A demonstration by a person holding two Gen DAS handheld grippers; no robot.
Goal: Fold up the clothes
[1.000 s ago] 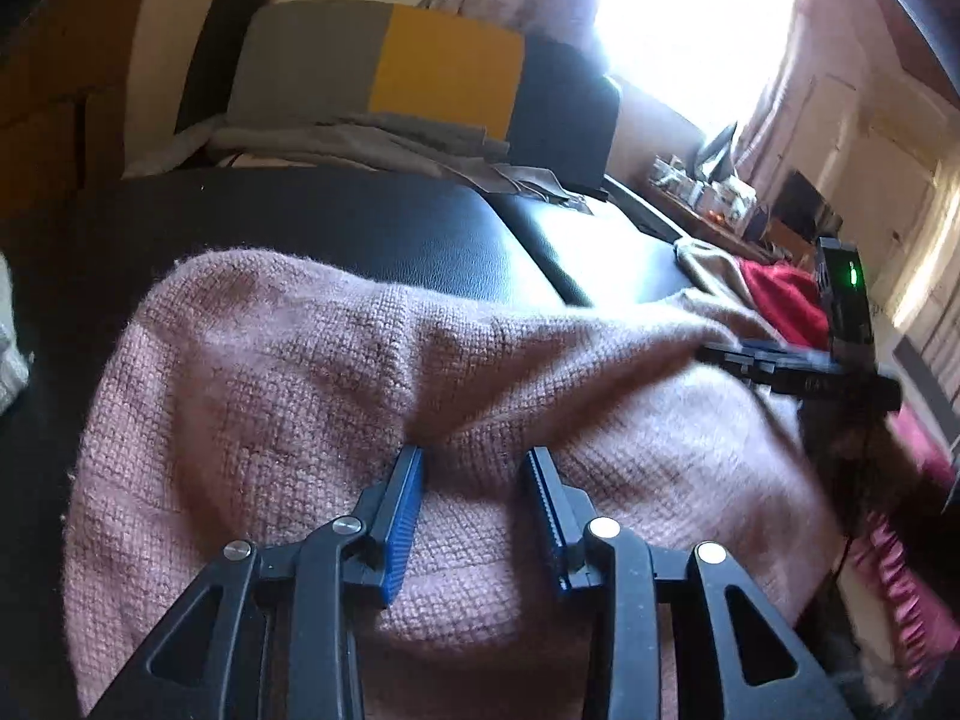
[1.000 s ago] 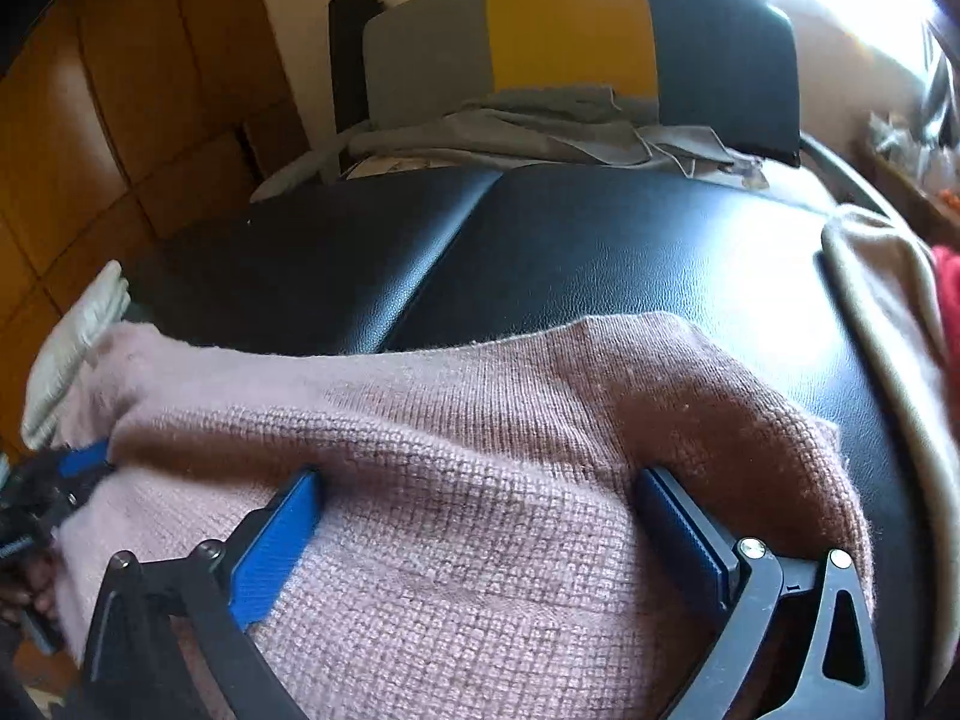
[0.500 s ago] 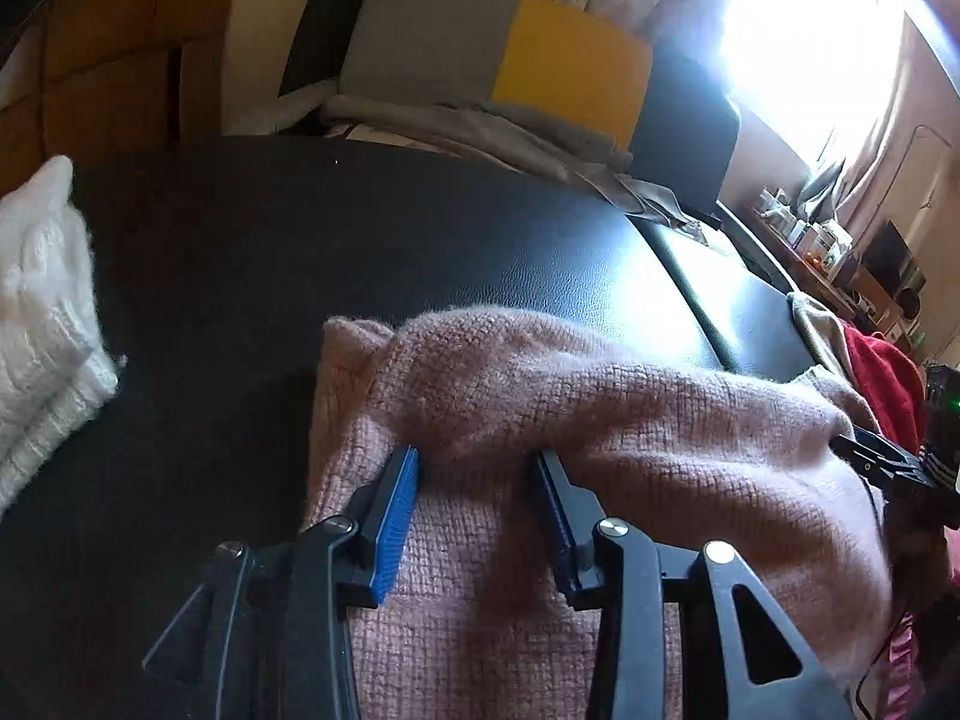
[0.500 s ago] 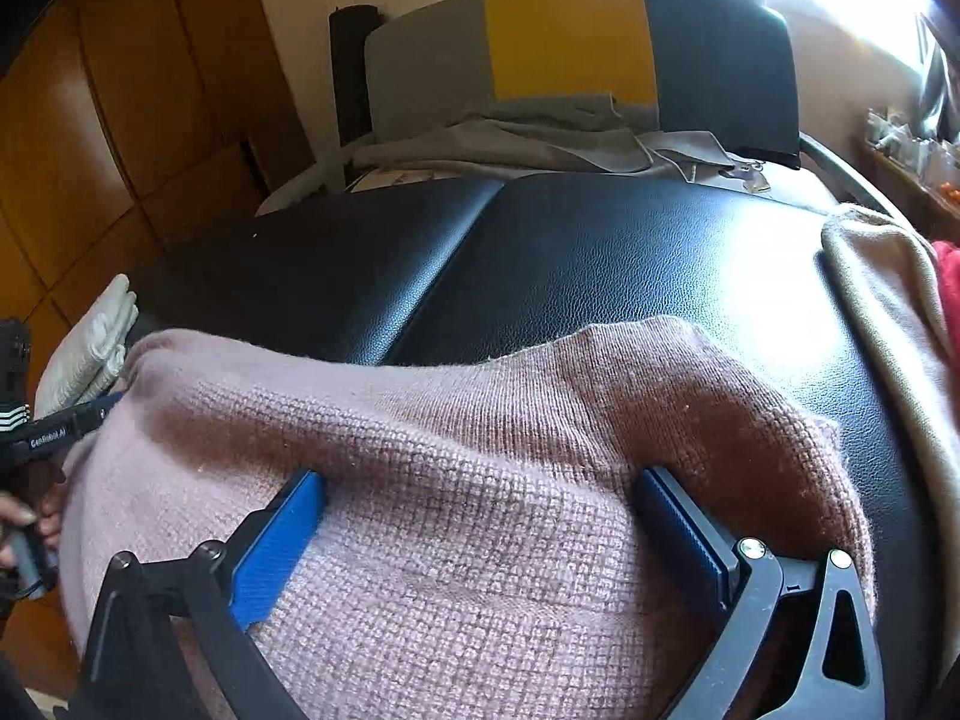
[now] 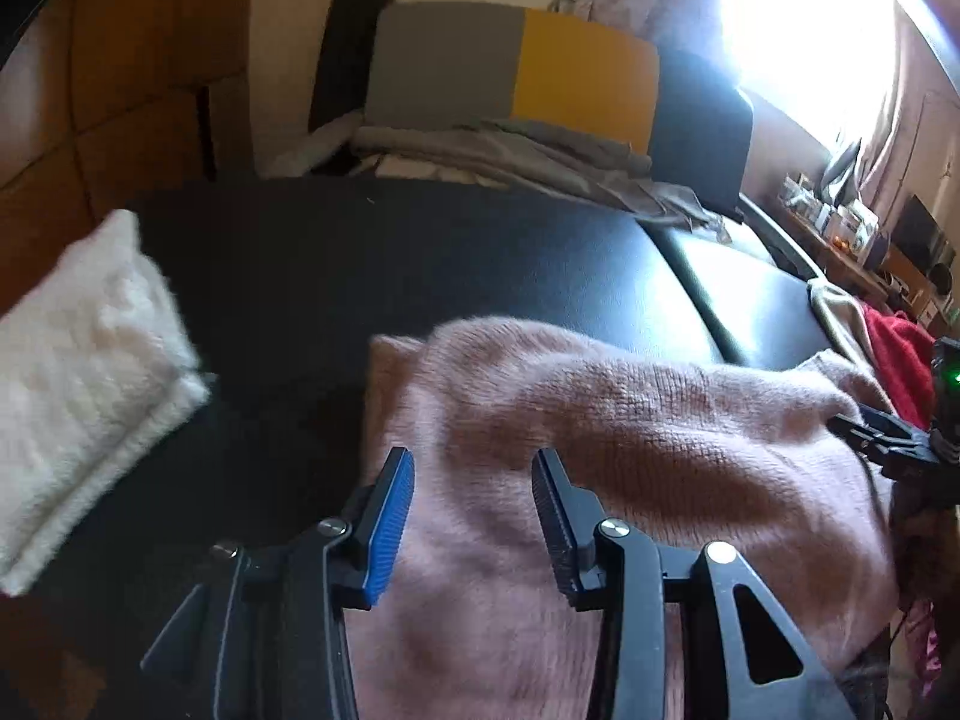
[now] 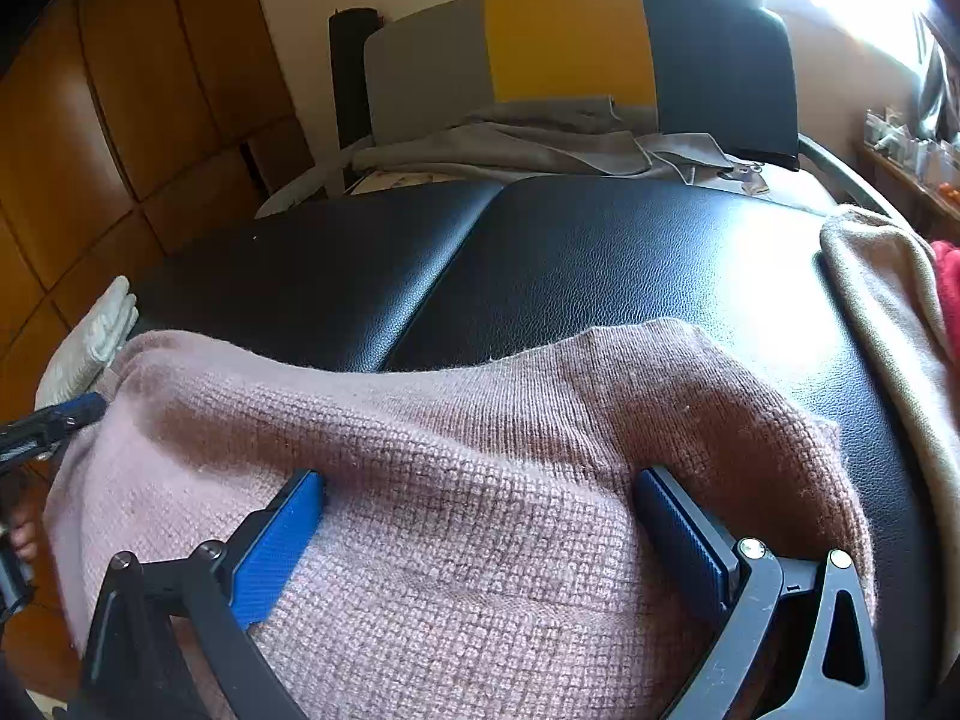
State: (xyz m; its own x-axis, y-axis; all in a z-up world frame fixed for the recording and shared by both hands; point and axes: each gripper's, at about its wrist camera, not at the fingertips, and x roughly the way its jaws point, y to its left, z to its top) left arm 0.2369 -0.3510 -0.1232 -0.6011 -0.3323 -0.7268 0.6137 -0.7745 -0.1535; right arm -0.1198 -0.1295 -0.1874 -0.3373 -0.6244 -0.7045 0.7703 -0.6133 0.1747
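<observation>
A pink knitted sweater (image 5: 660, 438) lies bunched on the near edge of a black padded table (image 5: 420, 276); it also fills the lower right wrist view (image 6: 480, 480). My left gripper (image 5: 474, 480) is open, its jaws straddling the sweater's left part with fabric between them. My right gripper (image 6: 480, 498) is open wide over the sweater's right part. The left gripper's tip shows at the far left of the right wrist view (image 6: 54, 420). The right gripper shows at the right edge of the left wrist view (image 5: 888, 444).
A folded white knit (image 5: 78, 360) lies on the table's left end. A beige garment (image 6: 882, 300) and a red one (image 5: 900, 348) lie at the right end. Behind the table a grey, yellow and dark chair back (image 6: 570, 54) holds grey cloth.
My left gripper has swung left along the sweater toward its left edge, bringing the white knit into view. The jaws opened slightly wider. The right gripper has stayed in place.
</observation>
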